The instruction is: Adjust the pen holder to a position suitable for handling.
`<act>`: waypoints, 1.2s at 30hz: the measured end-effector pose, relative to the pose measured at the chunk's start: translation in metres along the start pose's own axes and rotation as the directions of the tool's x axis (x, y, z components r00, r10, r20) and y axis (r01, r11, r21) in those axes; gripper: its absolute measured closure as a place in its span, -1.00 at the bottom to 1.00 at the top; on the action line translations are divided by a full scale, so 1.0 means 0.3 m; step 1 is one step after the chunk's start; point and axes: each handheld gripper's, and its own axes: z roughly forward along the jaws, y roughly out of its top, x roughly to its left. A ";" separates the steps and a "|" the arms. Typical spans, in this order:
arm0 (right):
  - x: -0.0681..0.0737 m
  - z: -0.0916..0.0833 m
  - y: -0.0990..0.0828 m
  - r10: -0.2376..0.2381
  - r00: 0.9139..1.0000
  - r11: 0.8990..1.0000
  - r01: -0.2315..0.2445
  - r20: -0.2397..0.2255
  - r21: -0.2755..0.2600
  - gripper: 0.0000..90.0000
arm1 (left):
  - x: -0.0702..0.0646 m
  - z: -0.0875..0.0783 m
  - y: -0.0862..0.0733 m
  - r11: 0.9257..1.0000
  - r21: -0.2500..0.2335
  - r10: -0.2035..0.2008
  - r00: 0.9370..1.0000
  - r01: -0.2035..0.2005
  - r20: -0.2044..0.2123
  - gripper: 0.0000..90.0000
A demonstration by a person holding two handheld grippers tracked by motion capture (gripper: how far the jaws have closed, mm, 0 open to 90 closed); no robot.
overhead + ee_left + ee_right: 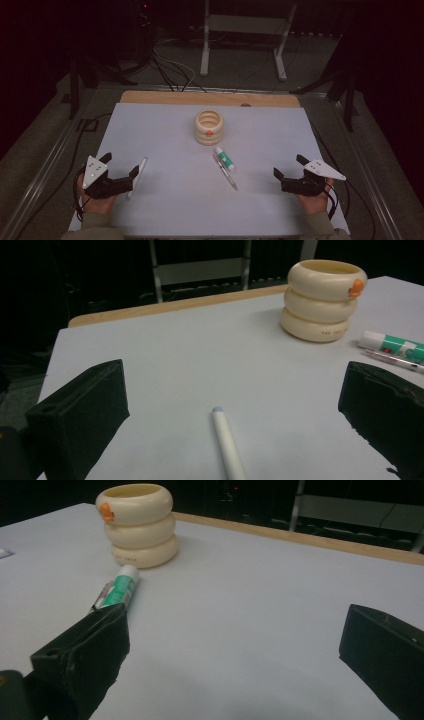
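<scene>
A cream holder (209,127) made of three stacked rings, with an orange mark on its rim, stands upright at the middle back of the pale mat (165,130). In front of it lie a green-and-white glue stick (224,158) and a thin clear pen (227,175). A white pen (137,175) lies at front left. My left gripper (120,165) is open with the white pen's tip (227,445) on the mat between its jaws, untouched. My right gripper (290,166) is open and holds nothing. Its left jaw partly hides the glue stick (120,590), with the holder (137,525) farther off.
The mat lies on a wooden board whose far edge (165,97) shows behind it. Beyond the table stand a white metal frame (245,35) and loose cables (170,70) on the dark floor. A person's hands hold both grippers at the table's near edge.
</scene>
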 end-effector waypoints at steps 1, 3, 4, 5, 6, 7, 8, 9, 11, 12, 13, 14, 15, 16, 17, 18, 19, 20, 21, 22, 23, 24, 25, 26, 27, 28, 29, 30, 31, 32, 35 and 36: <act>-0.001 0.001 0.000 0.001 1.000 1.000 -0.001 -0.001 0.001 -1.00 | 0.000 0.000 0.000 1.000 0.000 -0.008 1.000 0.008 0.003 -1.00; 0.000 0.003 0.001 0.006 1.000 1.000 -0.006 0.000 0.003 -1.00 | -0.001 -0.002 0.004 1.000 0.012 -0.015 1.000 0.015 -0.005 -1.00; 0.000 0.003 0.002 0.007 1.000 1.000 -0.007 -0.001 0.002 -1.00 | -0.002 -0.003 0.008 1.000 0.010 -0.024 1.000 0.024 0.000 -1.00; 0.001 0.004 0.002 0.007 1.000 1.000 -0.007 -0.002 0.000 -1.00 | -0.004 -0.004 0.014 1.000 0.014 -0.028 1.000 0.028 -0.003 -1.00; 0.002 0.005 0.003 0.007 1.000 1.000 -0.007 -0.003 -0.001 -1.00 | -0.007 -0.004 0.021 1.000 0.020 -0.023 1.000 0.023 -0.010 -1.00; 0.003 0.006 0.003 0.005 1.000 1.000 -0.005 -0.001 0.000 -1.00 | -0.007 -0.004 0.021 1.000 0.020 -0.023 1.000 0.023 -0.010 -1.00; 0.003 0.006 0.003 0.005 1.000 1.000 -0.005 -0.001 0.000 -1.00 | -0.010 -0.005 0.028 1.000 0.017 -0.022 1.000 0.022 -0.010 -1.00; 0.005 0.008 0.004 0.004 1.000 1.000 -0.004 0.000 0.001 -1.00 | -0.014 -0.005 0.037 1.000 0.020 -0.018 1.000 0.018 -0.012 -1.00; 0.006 0.011 0.003 0.002 1.000 1.000 -0.002 0.000 0.003 -1.00 | -0.019 -0.003 0.047 1.000 0.020 -0.012 1.000 0.013 -0.010 -1.00; 0.006 0.011 0.003 0.002 1.000 1.000 -0.002 0.000 0.003 -1.00 | -0.022 -0.002 0.052 1.000 0.022 -0.010 1.000 0.010 -0.007 -1.00; 0.007 0.012 0.003 0.002 1.000 1.000 -0.002 0.001 0.003 -1.00 | -0.025 0.000 0.057 1.000 0.025 -0.004 1.000 0.005 -0.008 -1.00; 0.007 0.012 0.003 0.001 1.000 1.000 -0.002 0.002 0.004 -1.00 | -0.027 0.001 0.062 1.000 0.025 -0.003 1.000 0.003 -0.006 -1.00; 0.007 0.013 0.002 0.002 1.000 1.000 -0.002 0.005 0.008 -1.00 | -0.028 0.002 0.068 1.000 0.023 -0.003 1.000 0.003 -0.001 -1.00; 0.007 0.013 0.002 0.002 1.000 1.000 -0.002 0.006 0.008 -1.00 | -0.028 0.004 0.074 1.000 0.021 -0.007 1.000 0.007 0.001 -1.00; 0.007 0.013 0.002 0.002 1.000 1.000 -0.002 0.007 0.009 -1.00 | -0.030 0.006 0.090 1.000 0.017 -0.010 1.000 0.010 0.008 -1.00; 0.006 0.013 0.002 0.002 1.000 1.000 -0.002 0.008 0.009 -1.00 | -0.032 0.008 0.099 1.000 0.017 -0.011 1.000 0.011 0.011 -1.00; 0.006 0.013 0.001 0.002 1.000 1.000 -0.002 0.010 0.009 -1.00 | -0.032 0.008 0.099 1.000 0.017 -0.011 1.000 0.011 0.011 -1.00; 0.006 0.013 0.001 0.001 1.000 1.000 -0.002 0.010 0.010 -1.00 | -0.034 0.011 0.108 1.000 0.015 -0.013 1.000 0.012 0.013 -1.00; 0.006 0.013 0.001 0.002 1.000 1.000 -0.002 0.011 0.010 -1.00 | -0.037 0.014 0.117 1.000 0.013 -0.016 1.000 0.016 0.019 -1.00; 0.006 0.013 0.001 0.002 1.000 1.000 -0.002 0.011 0.010 -1.00 | -0.042 0.019 0.127 1.000 0.011 -0.017 1.000 0.017 0.025 -1.00; 0.006 0.013 0.001 0.002 1.000 1.000 -0.002 0.011 0.011 -1.00 | -0.047 0.024 0.136 1.000 0.013 -0.015 1.000 0.014 0.028 -1.00; 0.006 0.014 0.001 0.002 1.000 1.000 -0.002 0.011 0.011 -1.00 | -0.053 0.031 0.144 1.000 0.012 -0.011 0.999 0.010 0.032 -0.99; 0.006 0.014 0.001 0.002 1.000 1.000 -0.002 0.010 0.012 -1.00 | -0.061 0.040 0.154 1.000 0.012 -0.005 0.999 0.005 0.041 -1.00; 0.007 0.013 0.001 0.001 1.000 1.000 -0.001 0.011 0.012 -1.00 | -0.067 0.046 0.160 1.000 0.013 -0.004 0.999 0.004 0.044 -1.00; 0.007 0.013 0.001 0.001 1.000 1.000 -0.001 0.011 0.012 -1.00 | -0.074 0.055 0.167 1.000 0.014 -0.003 0.999 0.002 0.050 -1.00; 0.007 0.013 0.001 0.001 1.000 1.000 -0.001 0.012 0.011 -1.00 | -0.083 0.066 0.176 1.000 0.016 0.000 0.998 0.000 0.059 -1.00; 0.008 0.014 0.001 -0.001 1.000 1.000 0.001 0.015 0.011 -1.00 | -0.087 0.073 0.181 1.000 0.017 0.001 0.998 -0.002 0.066 -1.00; 0.008 0.014 0.001 -0.001 1.000 1.000 0.001 0.015 0.011 -1.00 | -0.094 0.082 0.188 1.000 0.017 0.004 0.997 -0.005 0.075 -1.00; 0.007 0.015 0.001 0.001 1.000 1.000 -0.001 0.018 0.011 -1.00 | -0.106 0.101 0.204 1.000 0.018 0.011 0.996 -0.013 0.086 -1.00; 0.006 0.015 0.001 0.001 1.000 1.000 -0.001 0.019 0.012 -1.00 | -0.106 0.101 0.204 1.000 0.018 0.011 0.996 -0.013 0.086 -1.00; 0.004 0.016 0.000 0.004 1.000 1.000 -0.004 0.022 0.015 -1.00 | -0.120 0.126 0.230 1.000 0.015 0.014 0.995 -0.015 0.099 -1.00; 0.004 0.016 0.000 0.006 1.000 1.000 -0.006 0.023 0.014 -1.00 | -0.124 0.135 0.238 1.000 0.014 0.014 0.995 -0.015 0.102 -1.00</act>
